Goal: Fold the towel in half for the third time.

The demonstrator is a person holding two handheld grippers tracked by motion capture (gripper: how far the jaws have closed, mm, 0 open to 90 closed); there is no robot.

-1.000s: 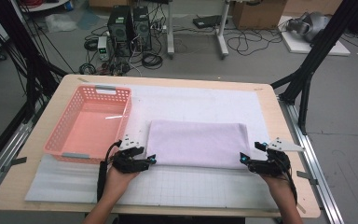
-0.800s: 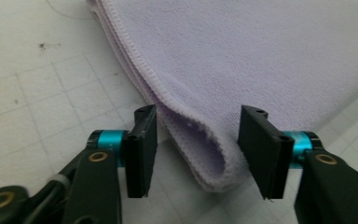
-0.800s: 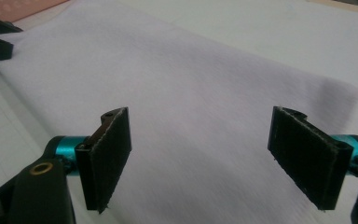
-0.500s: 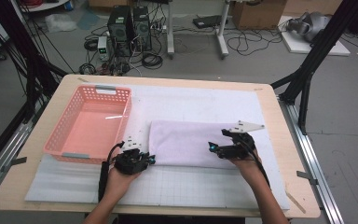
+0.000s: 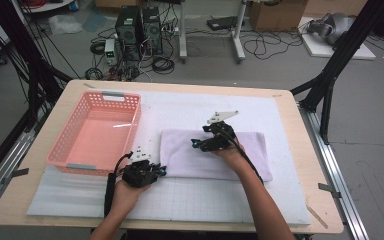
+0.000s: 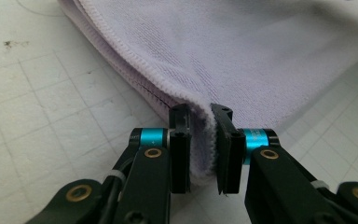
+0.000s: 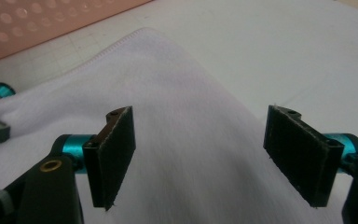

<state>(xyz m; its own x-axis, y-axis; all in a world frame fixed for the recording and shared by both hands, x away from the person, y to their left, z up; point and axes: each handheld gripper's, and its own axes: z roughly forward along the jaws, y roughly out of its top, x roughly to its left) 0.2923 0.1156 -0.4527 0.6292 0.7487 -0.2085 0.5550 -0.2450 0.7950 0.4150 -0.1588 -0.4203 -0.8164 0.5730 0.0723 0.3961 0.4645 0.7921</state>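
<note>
Towel (image 5: 215, 152), pale lilac, lies folded into a long rectangle on the white mat (image 5: 260, 205) in the high view, just right of the pink basket (image 5: 97, 132). The left gripper (image 5: 161, 170) sits at the towel's near left corner, while the right gripper (image 5: 196, 144) hovers over the middle of the cloth, its hand (image 5: 232, 155) above the fabric. Over to the left gripper view: the jaws are nearly closed, pinching the towel's stitched corner (image 6: 200, 140), and the hemmed edge runs away up-left with layers stacked beneath it, soft terry nap showing. Now the right gripper view: jaws spread wide, nothing between them, the towel (image 7: 191, 154) smooth and slightly humped below, its rounded far corner reaching toward the basket (image 7: 42, 23).
</note>
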